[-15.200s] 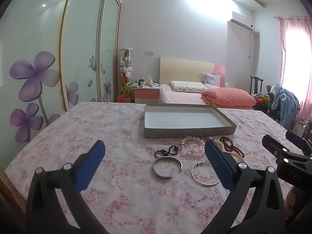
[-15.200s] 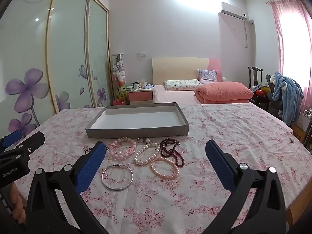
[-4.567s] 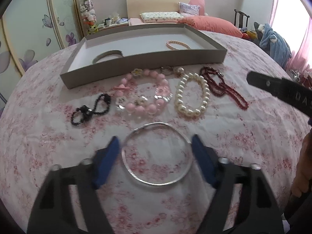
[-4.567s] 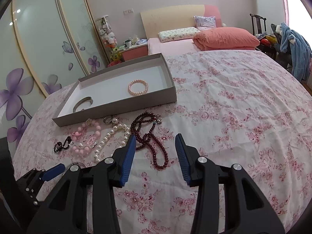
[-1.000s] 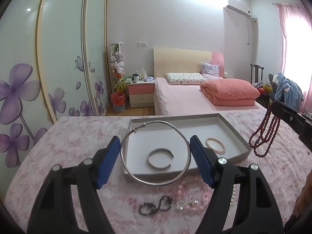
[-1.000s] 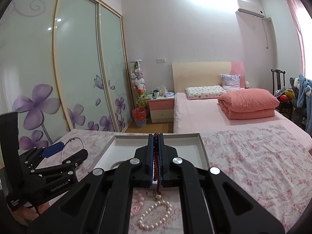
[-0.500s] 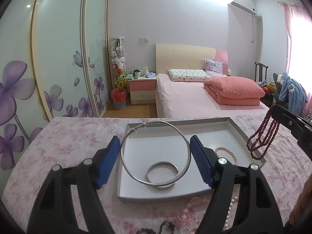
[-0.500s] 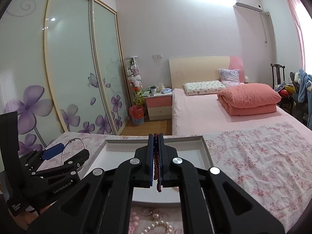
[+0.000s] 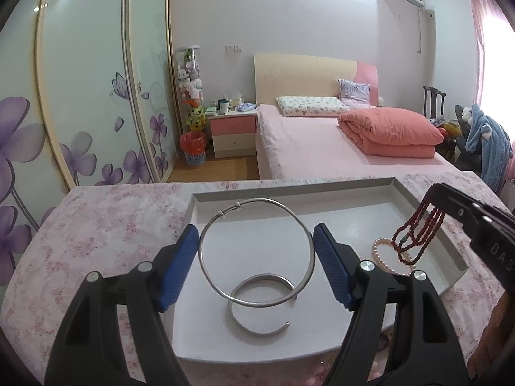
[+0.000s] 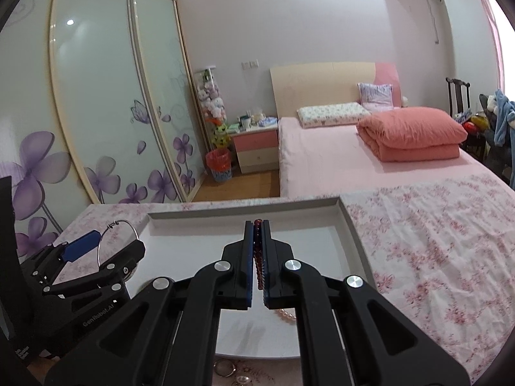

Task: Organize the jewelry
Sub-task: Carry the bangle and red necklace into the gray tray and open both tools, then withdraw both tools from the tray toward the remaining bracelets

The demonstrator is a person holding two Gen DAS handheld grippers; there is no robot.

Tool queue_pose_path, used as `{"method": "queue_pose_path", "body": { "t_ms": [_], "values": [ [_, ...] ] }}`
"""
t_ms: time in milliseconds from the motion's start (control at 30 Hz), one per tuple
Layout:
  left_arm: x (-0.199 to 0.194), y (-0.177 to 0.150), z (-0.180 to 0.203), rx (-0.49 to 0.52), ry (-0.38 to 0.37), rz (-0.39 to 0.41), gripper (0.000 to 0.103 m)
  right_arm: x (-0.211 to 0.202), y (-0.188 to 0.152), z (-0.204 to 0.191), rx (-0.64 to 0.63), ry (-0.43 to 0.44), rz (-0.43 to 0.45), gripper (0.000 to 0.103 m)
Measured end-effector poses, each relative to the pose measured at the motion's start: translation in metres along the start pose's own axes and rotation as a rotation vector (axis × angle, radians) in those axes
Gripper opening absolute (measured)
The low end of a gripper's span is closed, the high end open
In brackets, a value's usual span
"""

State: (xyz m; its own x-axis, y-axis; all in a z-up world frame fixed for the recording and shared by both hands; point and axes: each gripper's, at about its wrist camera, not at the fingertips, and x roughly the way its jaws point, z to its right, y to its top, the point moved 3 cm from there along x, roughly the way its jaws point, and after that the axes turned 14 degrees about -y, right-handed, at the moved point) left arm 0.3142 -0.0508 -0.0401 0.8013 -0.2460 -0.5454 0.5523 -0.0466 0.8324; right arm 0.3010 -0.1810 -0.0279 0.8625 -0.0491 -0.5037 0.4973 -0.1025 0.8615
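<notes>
My left gripper [image 9: 256,250] is shut on a thin silver hoop bangle [image 9: 257,218] and holds it above the left part of the grey tray [image 9: 289,189]. An open silver cuff [image 9: 260,308] and a pink pearl bracelet [image 9: 379,257] lie in the tray. My right gripper [image 10: 257,251] is shut on a dark red bead necklace [image 10: 257,257]; the necklace [image 9: 418,234] hangs over the tray's right part in the left wrist view. The left gripper with the bangle [image 10: 119,241] shows at the left of the right wrist view.
The tray [image 10: 349,225] sits on a pink floral tablecloth [image 10: 434,241]. More jewelry pieces [image 10: 225,370] lie on the cloth in front of the tray. A bed [image 9: 338,148], a nightstand [image 9: 231,128] and a sliding wardrobe [image 9: 96,96] stand beyond the table's far edge.
Both grippers have moved forward over the tray with their pieces. Earlier still, the bangle and the red necklace lay on the cloth.
</notes>
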Motion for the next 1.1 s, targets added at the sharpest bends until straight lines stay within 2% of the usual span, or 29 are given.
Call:
{"method": "queue_pose_path", "body": {
  "t_ms": [333,367,467,500,767,1100],
  "values": [
    [0.026,-0.005,0.001,-0.008,-0.016,-0.051,0.072,0.016,-0.006,0.001,0.016,0.0,-0.056,0.006],
    [0.027,-0.005,0.001,-0.01,-0.017,-0.055,0.072,0.016,-0.005,0.002,0.02,0.0,-0.059,0.008],
    [0.029,-0.005,0.0,-0.01,-0.021,-0.052,0.072,0.015,-0.003,0.007,0.033,-0.01,-0.055,0.029],
    [0.028,-0.005,0.0,-0.009,-0.021,-0.052,0.072,0.014,-0.003,0.009,0.036,-0.015,-0.05,0.03],
    [0.011,-0.001,-0.013,-0.04,0.008,-0.035,0.072,0.003,-0.004,0.018,0.033,-0.032,-0.044,0.03],
    [-0.043,-0.008,-0.037,-0.055,0.056,-0.011,0.072,-0.034,-0.009,0.017,-0.003,-0.015,-0.033,0.03]
  ]
}}
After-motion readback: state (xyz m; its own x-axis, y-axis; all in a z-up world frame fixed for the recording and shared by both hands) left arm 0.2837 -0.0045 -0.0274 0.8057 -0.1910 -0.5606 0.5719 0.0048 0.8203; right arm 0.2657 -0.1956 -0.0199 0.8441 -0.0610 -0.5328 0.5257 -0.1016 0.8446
